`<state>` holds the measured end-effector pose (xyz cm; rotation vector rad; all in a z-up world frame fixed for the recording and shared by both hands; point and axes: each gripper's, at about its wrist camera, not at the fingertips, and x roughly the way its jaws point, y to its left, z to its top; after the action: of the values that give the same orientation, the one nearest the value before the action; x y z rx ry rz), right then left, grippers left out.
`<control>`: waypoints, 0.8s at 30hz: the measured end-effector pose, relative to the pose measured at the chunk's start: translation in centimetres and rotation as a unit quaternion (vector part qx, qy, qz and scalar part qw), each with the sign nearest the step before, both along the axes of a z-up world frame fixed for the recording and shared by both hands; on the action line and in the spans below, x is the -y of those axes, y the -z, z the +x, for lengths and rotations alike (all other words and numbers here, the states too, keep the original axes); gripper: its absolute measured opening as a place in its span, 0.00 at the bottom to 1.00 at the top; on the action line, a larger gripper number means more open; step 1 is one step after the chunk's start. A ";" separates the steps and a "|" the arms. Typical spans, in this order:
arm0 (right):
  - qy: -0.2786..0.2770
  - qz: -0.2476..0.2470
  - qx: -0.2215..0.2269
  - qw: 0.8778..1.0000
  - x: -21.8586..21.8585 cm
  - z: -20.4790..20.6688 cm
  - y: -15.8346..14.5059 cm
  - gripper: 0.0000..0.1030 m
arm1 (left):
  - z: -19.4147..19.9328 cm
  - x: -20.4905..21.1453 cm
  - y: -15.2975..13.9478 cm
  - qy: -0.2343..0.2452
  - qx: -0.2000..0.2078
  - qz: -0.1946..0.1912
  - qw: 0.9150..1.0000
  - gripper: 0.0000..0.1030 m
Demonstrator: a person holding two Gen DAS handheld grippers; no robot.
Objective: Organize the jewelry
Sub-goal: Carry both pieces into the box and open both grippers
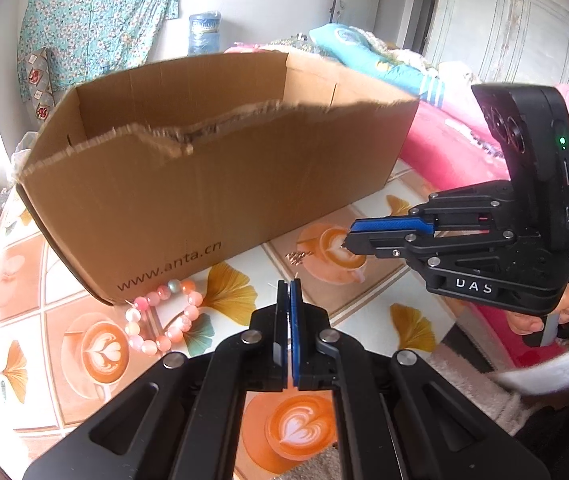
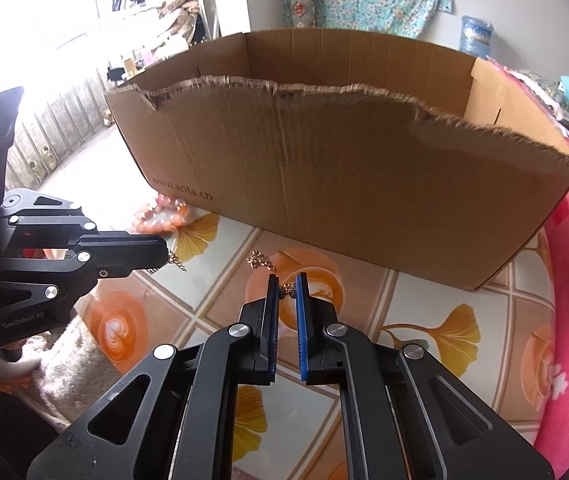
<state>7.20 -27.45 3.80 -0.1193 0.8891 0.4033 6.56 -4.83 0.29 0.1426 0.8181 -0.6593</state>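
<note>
The right gripper fingers are pinched lightly on a gold chain over the counter; the left gripper is clamped on its other end — it could be snapped if tugged apart.

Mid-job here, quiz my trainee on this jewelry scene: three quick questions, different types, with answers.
1. True or false: the bead bracelet lies inside the cardboard box.
2. What hangs from the tip of the left gripper? A) gold chain B) watch C) ring
3. Fill in: the box's near rim is ____.

Key: 1 false, it lies on the table beside the box's corner; 2 A; 3 torn.
</note>
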 end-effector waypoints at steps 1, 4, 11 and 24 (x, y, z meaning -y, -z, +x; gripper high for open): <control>0.001 0.004 0.004 1.000 0.2 -0.1 -0.5 0.06 | -0.1 -0.1 -0.4 0.001 0.001 -0.003 1.000 0.01; 0.002 0.024 0.017 1.000 0.7 -0.9 -2.2 0.06 | -0.3 -0.6 -2.4 0.008 0.014 -0.022 1.000 0.01; -0.014 0.062 0.092 0.994 0.7 -1.5 -9.1 0.06 | 0.2 -1.3 -9.0 0.034 0.064 -0.079 0.994 0.01; 0.038 0.084 0.038 0.995 1.5 7.6 -8.2 0.06 | 11.7 2.3 -9.4 0.007 0.015 -0.063 0.998 0.01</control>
<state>14.76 -28.93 12.01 0.0523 0.7797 0.3988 18.28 -7.11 9.70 0.0446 0.7446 -0.7189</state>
